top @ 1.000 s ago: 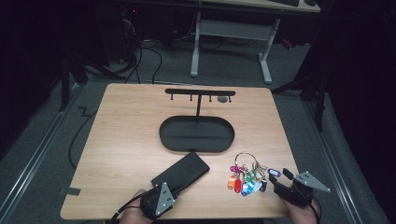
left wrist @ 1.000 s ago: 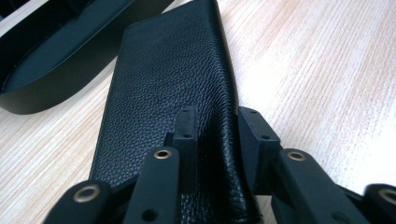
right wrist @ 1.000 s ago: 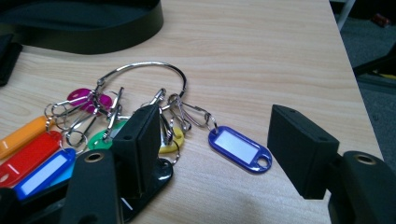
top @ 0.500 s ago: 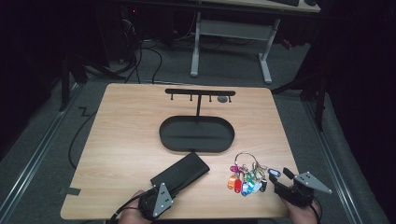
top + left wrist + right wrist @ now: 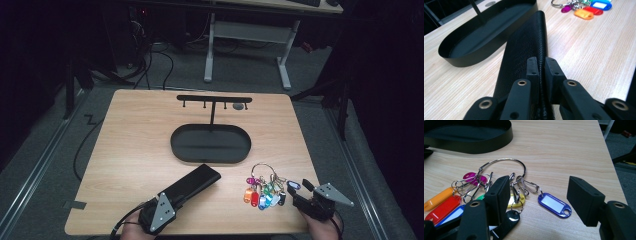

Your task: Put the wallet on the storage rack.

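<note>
Black leather wallet (image 5: 191,185): lying near the front edge of the wooden table (image 5: 135,145), long axis angled toward the black oval tray (image 5: 210,144), far end just short of the tray wall. Left gripper (image 5: 540,65): jaws just closed further, now clamped on the stitched near edge of the wallet, pads pressing both faces at the spine. For a clean lift: keep the clamp firm and square on the seam, avoid twisting at the wrist, since a long, flat wallet held at one end is likely to droop or swing; raise until the far end clears the tray wall before carrying across, then lower flat into the tray floor, clear of the upright post of the hook rack (image 5: 213,101) standing at the tray's far side. Right gripper (image 5: 536,201): jaws wide apart, holding nothing, poised over the key-tag bunch (image 5: 265,187), with the blue tag (image 5: 554,205) lying between the pads untouched; best left parked there until the wallet is set down. Count: one wallet, one tray, one rack with four small hooks and one round disc at its right end, one large metal ring (image 5: 502,165) carrying the tags, seven or so tags in orange, red, blue, magenta, yellow, green and black; exact number uncertain where tags overlap.
</note>
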